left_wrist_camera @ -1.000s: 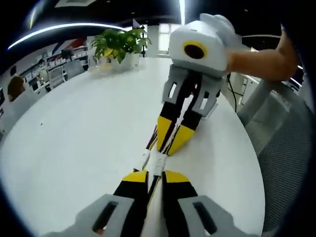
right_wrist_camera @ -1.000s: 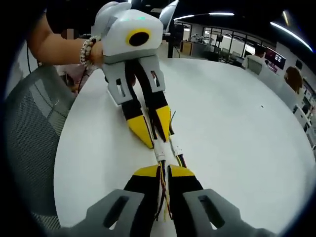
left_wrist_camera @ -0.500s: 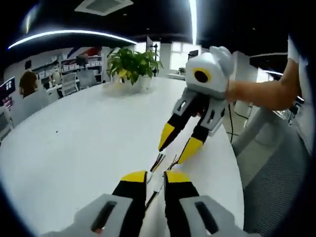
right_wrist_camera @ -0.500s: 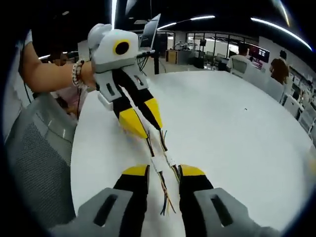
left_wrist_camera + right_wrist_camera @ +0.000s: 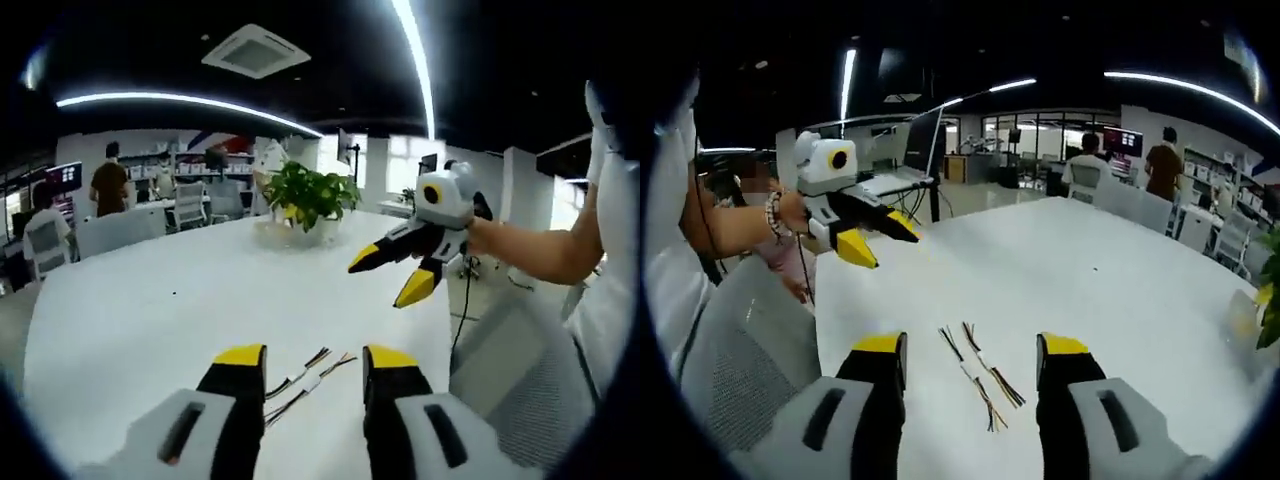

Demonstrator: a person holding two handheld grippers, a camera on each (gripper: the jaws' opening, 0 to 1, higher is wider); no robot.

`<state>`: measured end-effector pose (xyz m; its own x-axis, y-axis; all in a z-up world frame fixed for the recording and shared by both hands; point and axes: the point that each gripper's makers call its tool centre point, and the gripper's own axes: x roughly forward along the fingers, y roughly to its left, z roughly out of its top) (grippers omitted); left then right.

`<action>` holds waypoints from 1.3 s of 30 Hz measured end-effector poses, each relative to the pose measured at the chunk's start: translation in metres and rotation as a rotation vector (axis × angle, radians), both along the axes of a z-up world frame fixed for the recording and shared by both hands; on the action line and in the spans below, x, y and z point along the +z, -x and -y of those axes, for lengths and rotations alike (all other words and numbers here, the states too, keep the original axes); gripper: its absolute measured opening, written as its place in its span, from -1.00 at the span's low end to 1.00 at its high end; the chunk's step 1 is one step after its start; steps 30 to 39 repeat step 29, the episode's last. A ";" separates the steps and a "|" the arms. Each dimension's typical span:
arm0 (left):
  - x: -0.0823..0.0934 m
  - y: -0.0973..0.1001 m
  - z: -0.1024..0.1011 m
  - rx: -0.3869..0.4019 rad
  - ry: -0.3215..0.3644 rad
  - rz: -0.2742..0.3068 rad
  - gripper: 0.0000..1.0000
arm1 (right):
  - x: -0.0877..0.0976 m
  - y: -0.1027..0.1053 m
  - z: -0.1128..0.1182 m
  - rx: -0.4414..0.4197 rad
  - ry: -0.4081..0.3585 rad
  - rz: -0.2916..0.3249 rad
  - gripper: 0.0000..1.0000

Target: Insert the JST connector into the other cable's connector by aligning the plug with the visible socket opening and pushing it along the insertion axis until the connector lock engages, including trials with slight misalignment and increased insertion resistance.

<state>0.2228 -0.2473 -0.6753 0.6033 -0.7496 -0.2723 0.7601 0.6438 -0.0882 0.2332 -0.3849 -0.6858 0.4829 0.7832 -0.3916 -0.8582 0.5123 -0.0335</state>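
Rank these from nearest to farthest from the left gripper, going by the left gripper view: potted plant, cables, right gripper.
1. Cables: on the table just ahead, between the left gripper's open jaws.
2. Right gripper: raised, up to the right.
3. Potted plant: far across the table.

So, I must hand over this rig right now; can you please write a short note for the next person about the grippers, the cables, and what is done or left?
Left gripper: open, holding nothing, raised above the table.
Right gripper: open, holding nothing, also raised.
Cables: lying on the white table between and ahead of both grippers' fingers, thin multicoloured wires with small white connectors in the middle. They appear joined in a line, but the frames are too small to confirm the lock is engaged.
Done: both cables are released on the table.
Left: check up close that the plug is fully seated; if not, regrasp each cable and push again.
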 end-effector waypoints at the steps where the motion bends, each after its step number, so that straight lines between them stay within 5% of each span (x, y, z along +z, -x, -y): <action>1: 0.002 0.004 -0.004 0.014 0.005 0.000 -0.24 | 0.002 0.004 0.001 0.001 -0.002 0.004 -0.03; 5: 0.006 0.023 -0.029 0.088 0.001 0.009 0.00 | 0.008 0.022 0.011 -0.012 -0.008 0.025 0.01; 14: 0.005 0.067 -0.064 0.213 -0.004 0.013 0.10 | 0.004 0.058 0.040 -0.112 -0.064 0.030 0.03; 21: -0.018 0.092 -0.072 0.275 -0.022 -0.023 0.34 | -0.011 0.083 0.054 -0.179 -0.110 0.003 0.30; 24: -0.029 0.101 -0.068 0.289 0.040 -0.067 0.44 | -0.019 0.089 0.060 -0.213 -0.120 -0.016 0.42; 26: -0.034 0.105 -0.063 0.274 0.097 -0.109 0.64 | -0.026 0.090 0.066 -0.254 -0.123 -0.039 0.59; 29: -0.048 0.105 -0.066 0.290 0.082 -0.138 0.80 | -0.035 0.088 0.071 -0.312 -0.144 -0.064 0.94; 39: -0.048 0.105 -0.066 0.290 0.082 -0.138 0.80 | -0.035 0.088 0.071 -0.312 -0.144 -0.064 0.94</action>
